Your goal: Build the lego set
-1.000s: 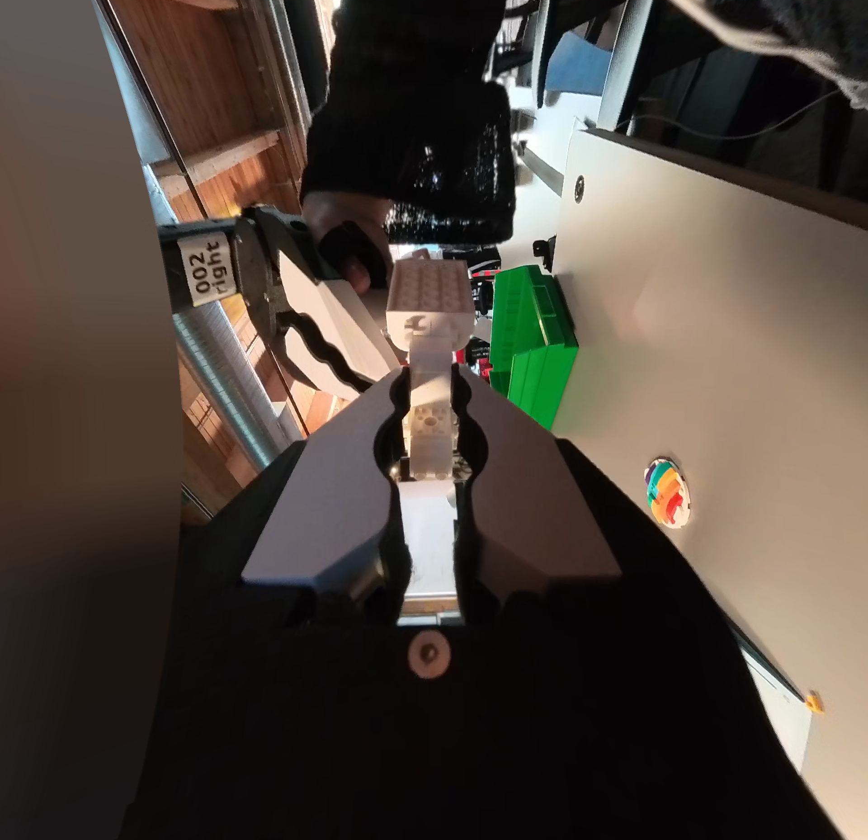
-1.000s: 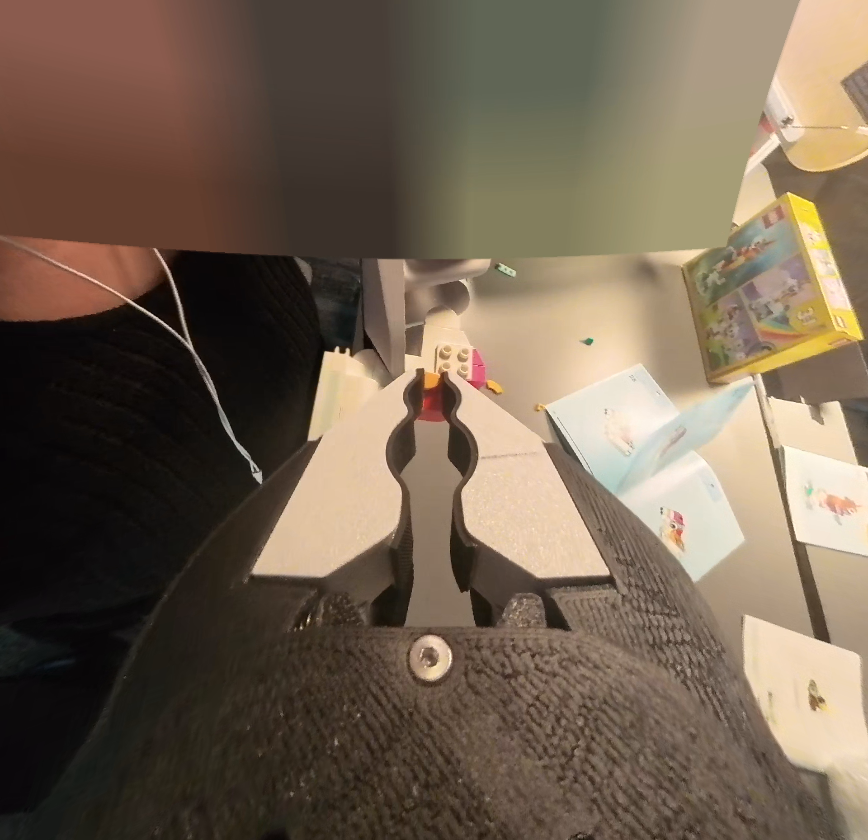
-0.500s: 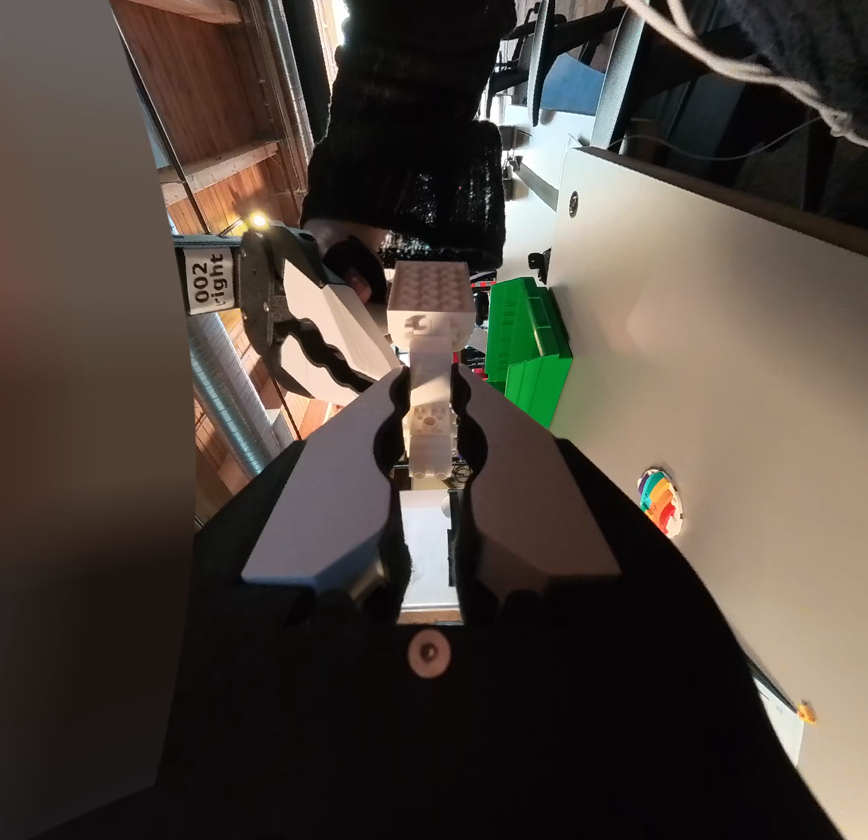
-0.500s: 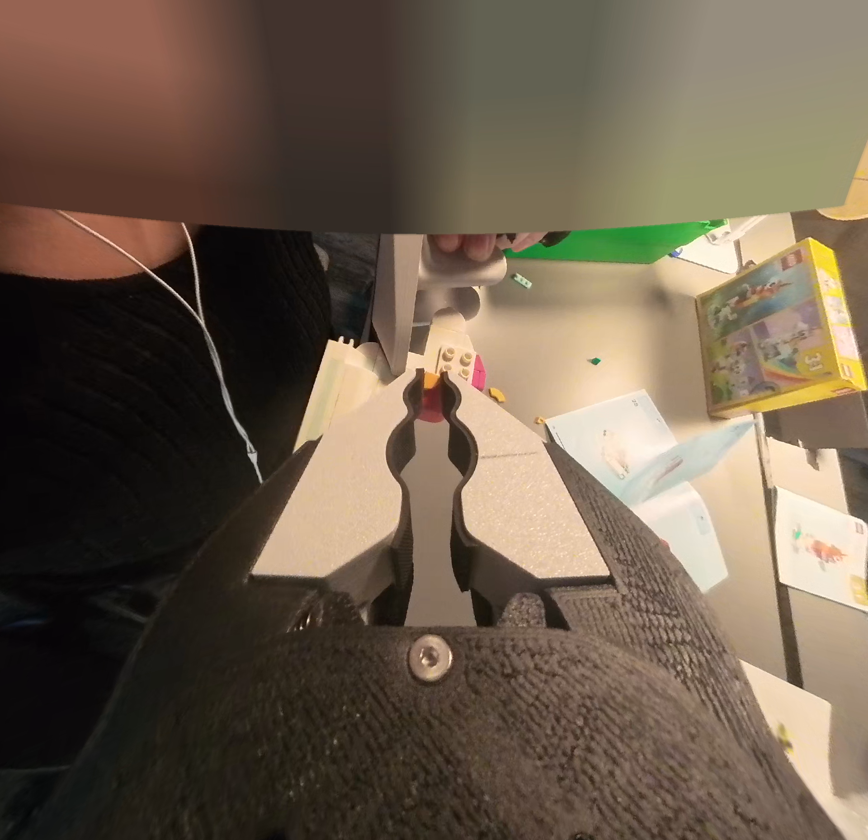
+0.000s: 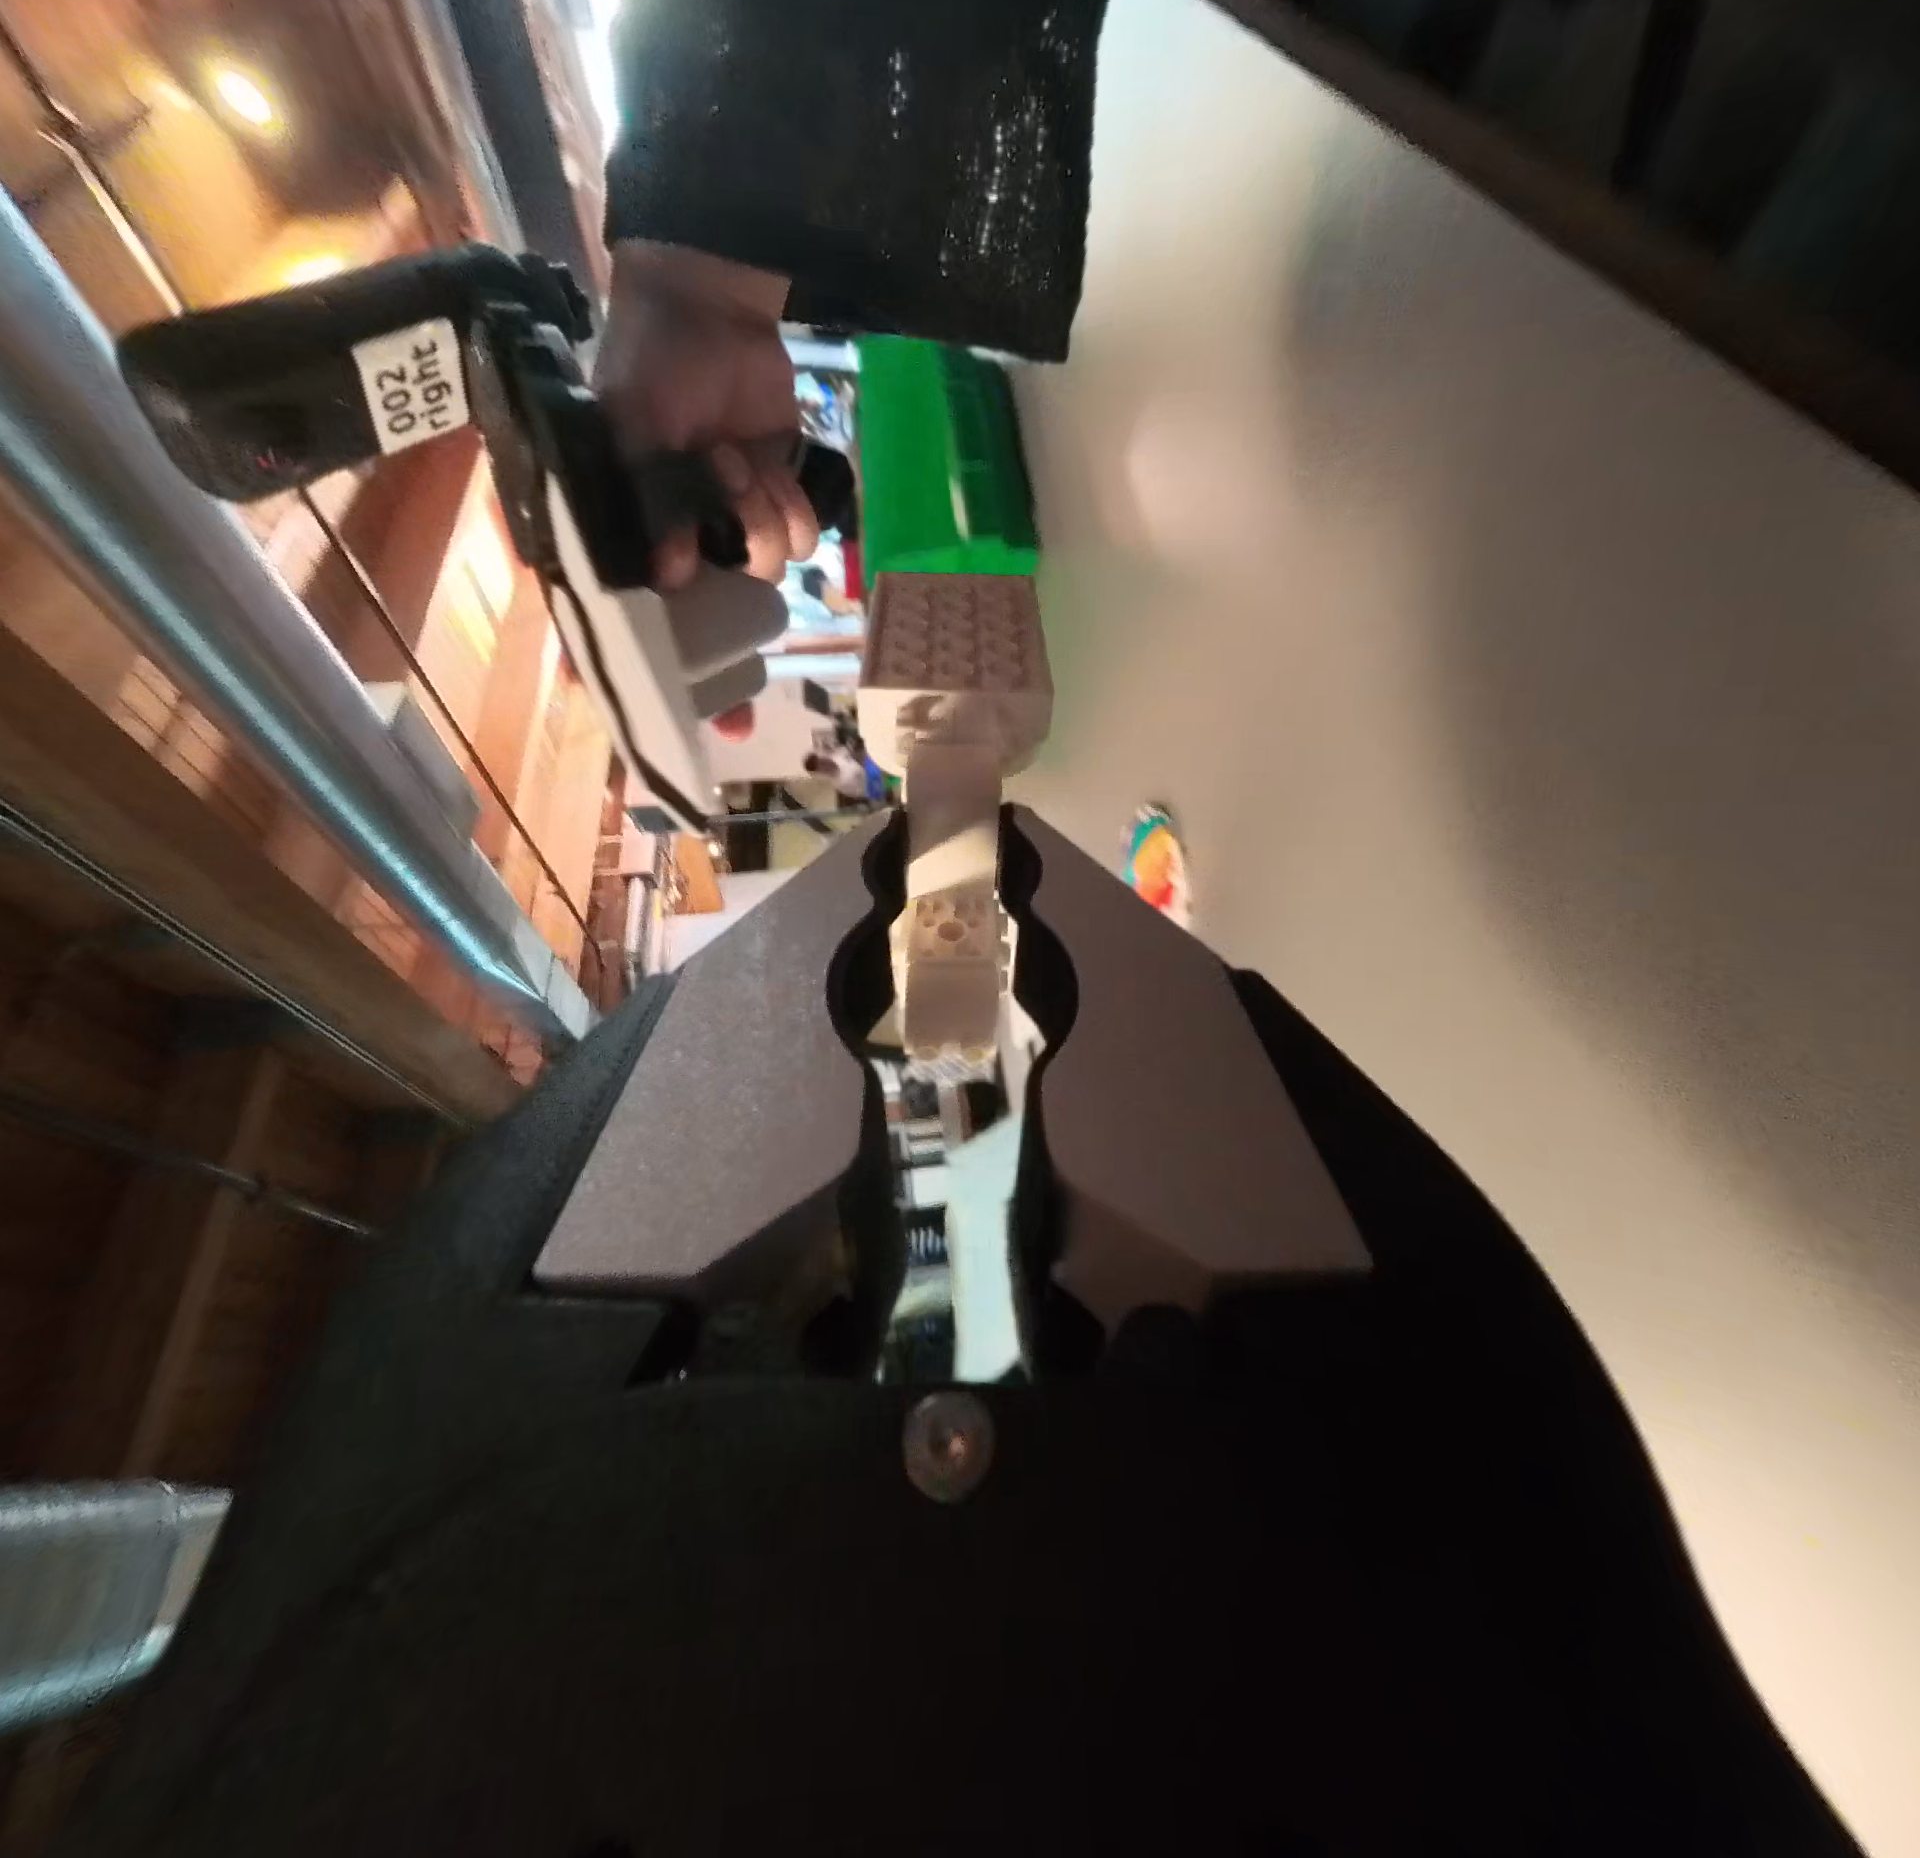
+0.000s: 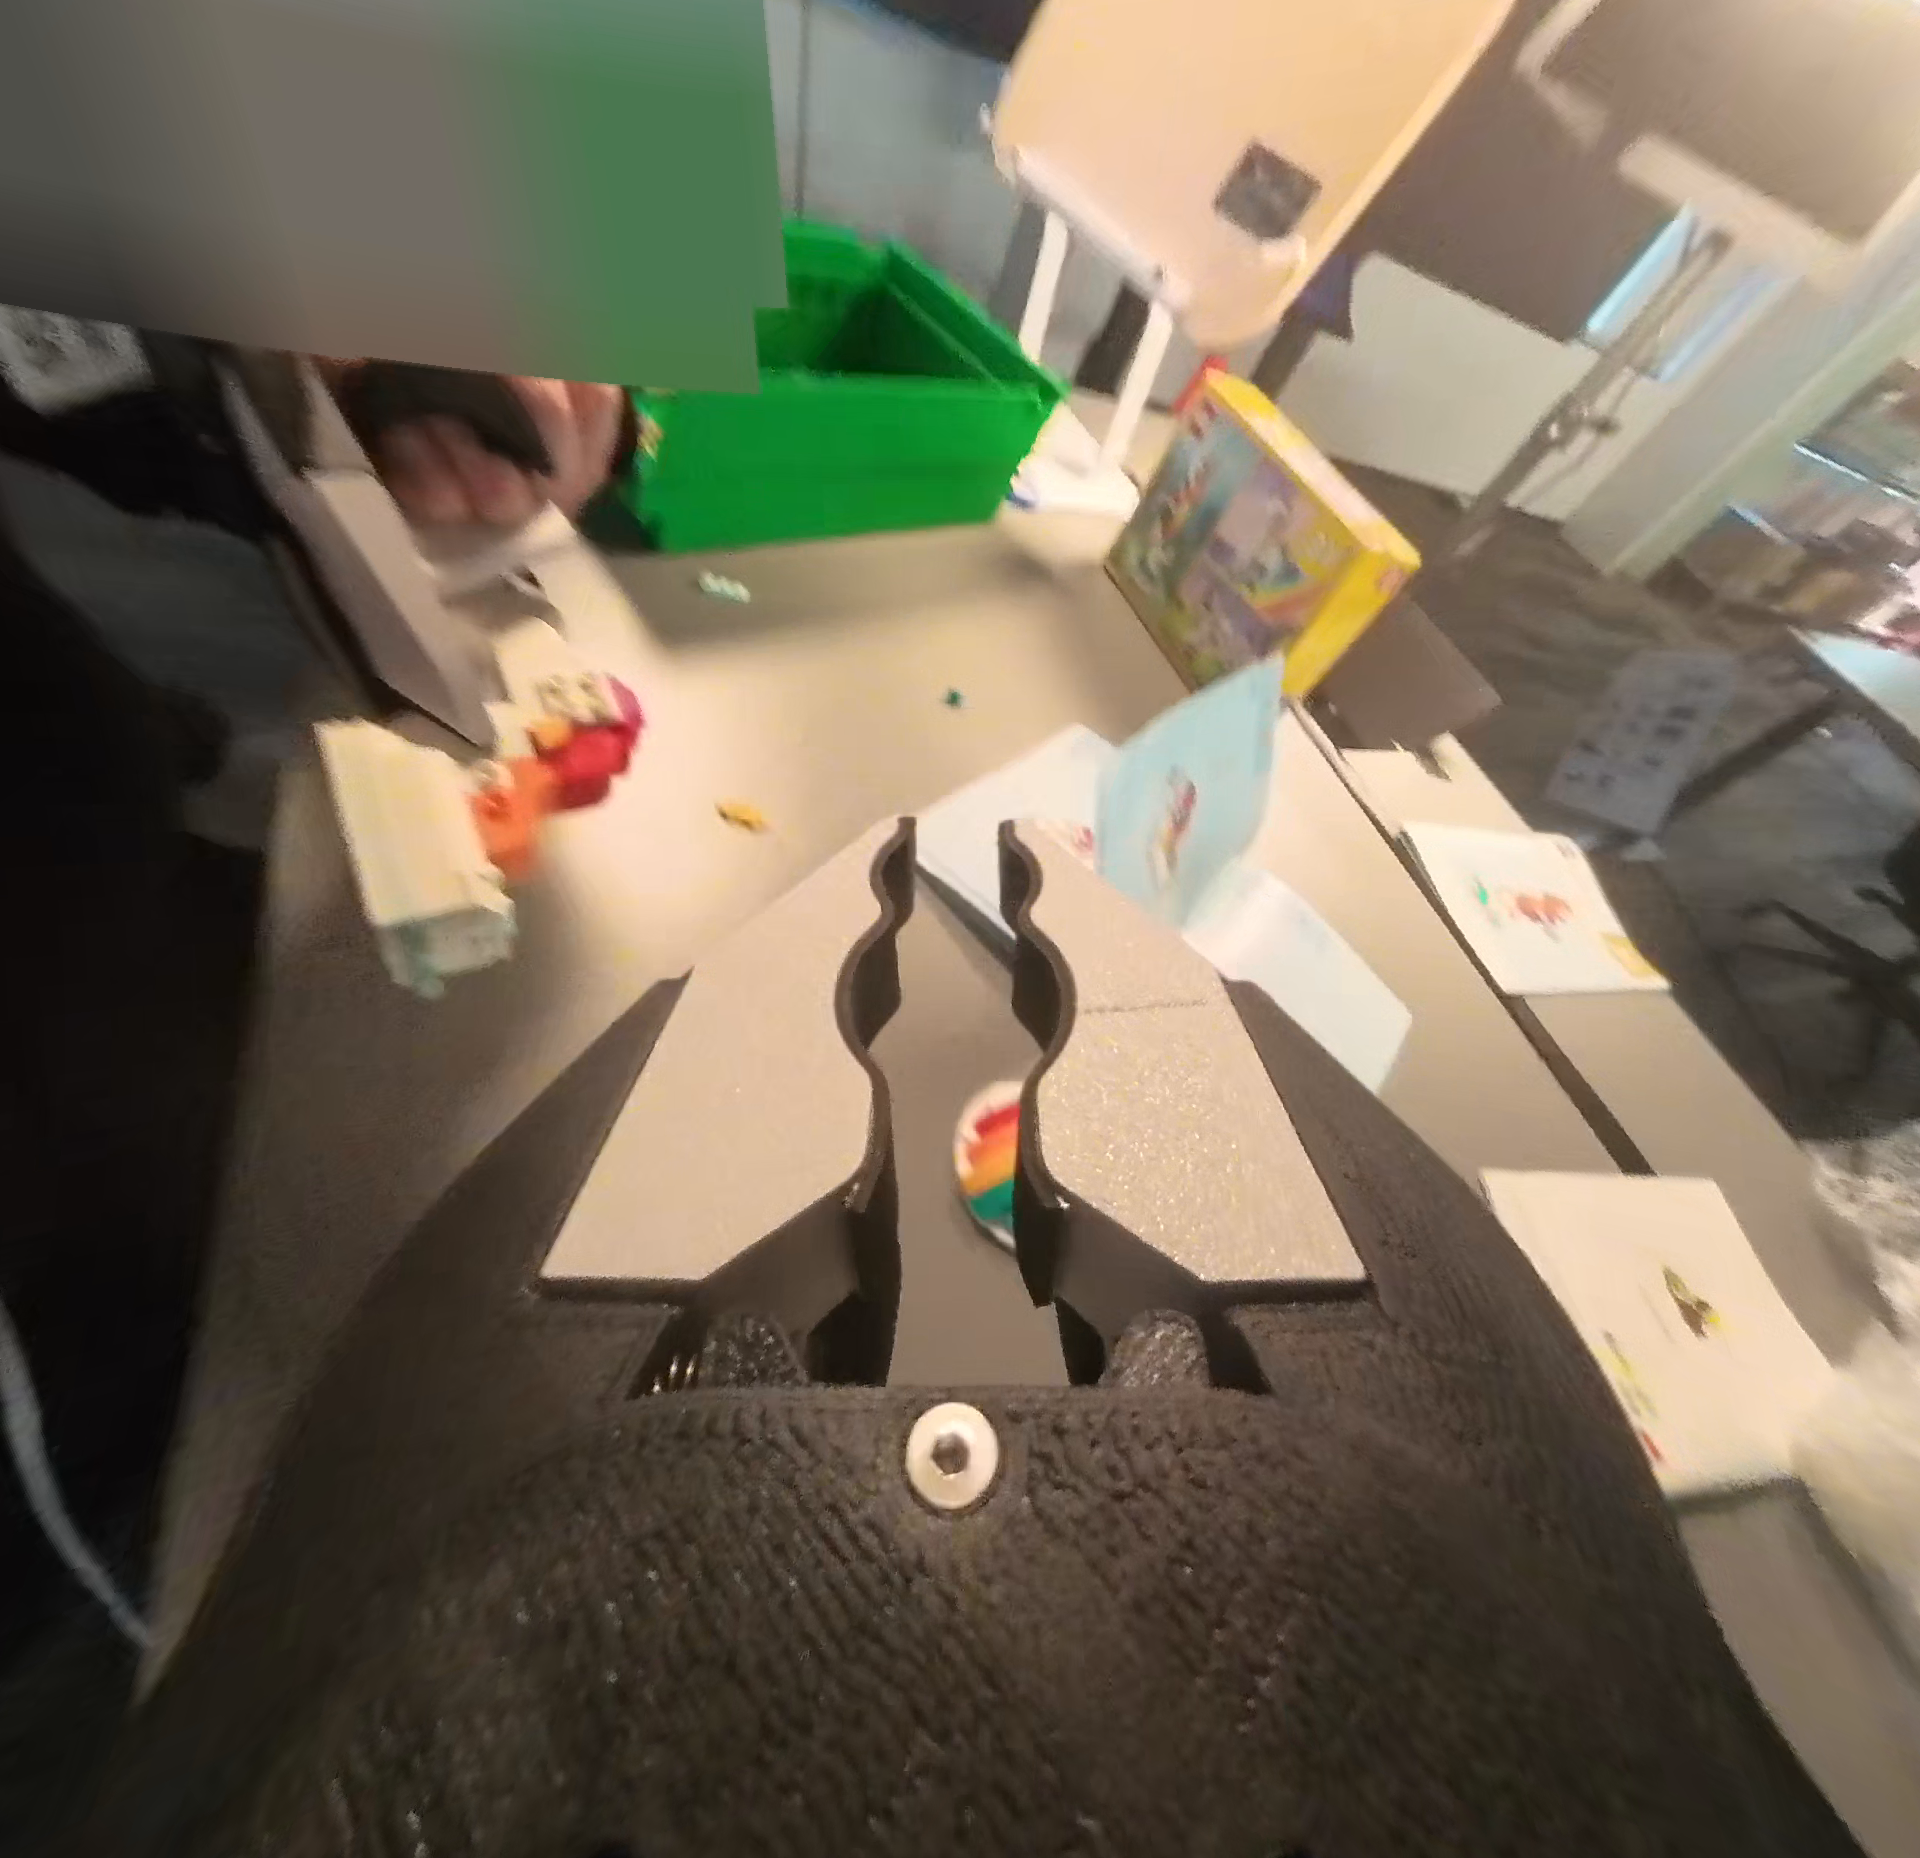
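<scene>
My left gripper (image 5: 951,852) is shut on a white lego build (image 5: 951,665), gripping its narrow neck; a studded white block sticks out past the tips. In the right wrist view the same build (image 6: 561,738) shows pink, red and orange parts, held up at the left by the left gripper (image 6: 416,613). My right gripper (image 6: 956,842) is open a little and empty, above the table and apart from the build. It also shows in the left wrist view (image 5: 717,634), held by a hand. A round rainbow piece (image 6: 992,1154) lies on the table below its fingers.
A green bin (image 6: 831,437) stands at the back of the grey table (image 6: 831,645). A yellow set box (image 6: 1257,561), an open instruction booklet (image 6: 1174,821) and paper sheets (image 6: 1527,904) lie to the right. Small loose pieces (image 6: 743,816) are scattered mid-table. Across from one pair of fingers to the other is roughly 12 cm.
My right gripper has pulled away from the build, swung out over the table and opened slightly. My left gripper still holds the white build and has tilted.
</scene>
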Demonstrator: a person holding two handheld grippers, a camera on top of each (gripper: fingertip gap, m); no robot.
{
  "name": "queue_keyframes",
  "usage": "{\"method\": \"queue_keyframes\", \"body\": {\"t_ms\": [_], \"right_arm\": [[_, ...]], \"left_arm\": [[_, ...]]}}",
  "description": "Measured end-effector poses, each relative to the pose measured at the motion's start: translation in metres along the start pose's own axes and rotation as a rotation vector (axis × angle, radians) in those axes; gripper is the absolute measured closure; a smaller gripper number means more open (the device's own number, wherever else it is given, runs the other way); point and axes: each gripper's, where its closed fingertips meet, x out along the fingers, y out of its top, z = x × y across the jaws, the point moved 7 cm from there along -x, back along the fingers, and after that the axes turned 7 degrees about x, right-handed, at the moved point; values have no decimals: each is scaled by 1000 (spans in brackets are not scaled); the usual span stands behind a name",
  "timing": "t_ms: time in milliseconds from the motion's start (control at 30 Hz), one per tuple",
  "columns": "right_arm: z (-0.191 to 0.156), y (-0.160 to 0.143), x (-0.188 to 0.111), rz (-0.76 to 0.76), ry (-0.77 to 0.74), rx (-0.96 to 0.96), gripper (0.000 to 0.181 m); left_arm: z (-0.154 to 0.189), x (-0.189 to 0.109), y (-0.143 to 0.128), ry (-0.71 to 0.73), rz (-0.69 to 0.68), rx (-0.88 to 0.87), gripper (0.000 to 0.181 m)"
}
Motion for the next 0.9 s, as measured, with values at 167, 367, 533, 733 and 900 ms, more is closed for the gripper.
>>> {"method": "queue_keyframes", "body": {"t_ms": [167,367,533,733,900], "right_arm": [[5,-65,56,-183,118,47,165],[-21,-87,115,-202,349,26,164],[-39,-81,161,-229,528,-71,160],[-47,-81,191,-274,607,-127,158],[-50,-80,197,-295,669,-68,162]], "left_arm": [[31,10,-14,-21,-27,-38,165],[52,-4,-20,-44,-30,-104,166],[59,-7,-17,-68,24,-103,166],[65,-15,-27,-98,5,-97,166],[66,-18,-33,-105,-8,-94,165]]}}
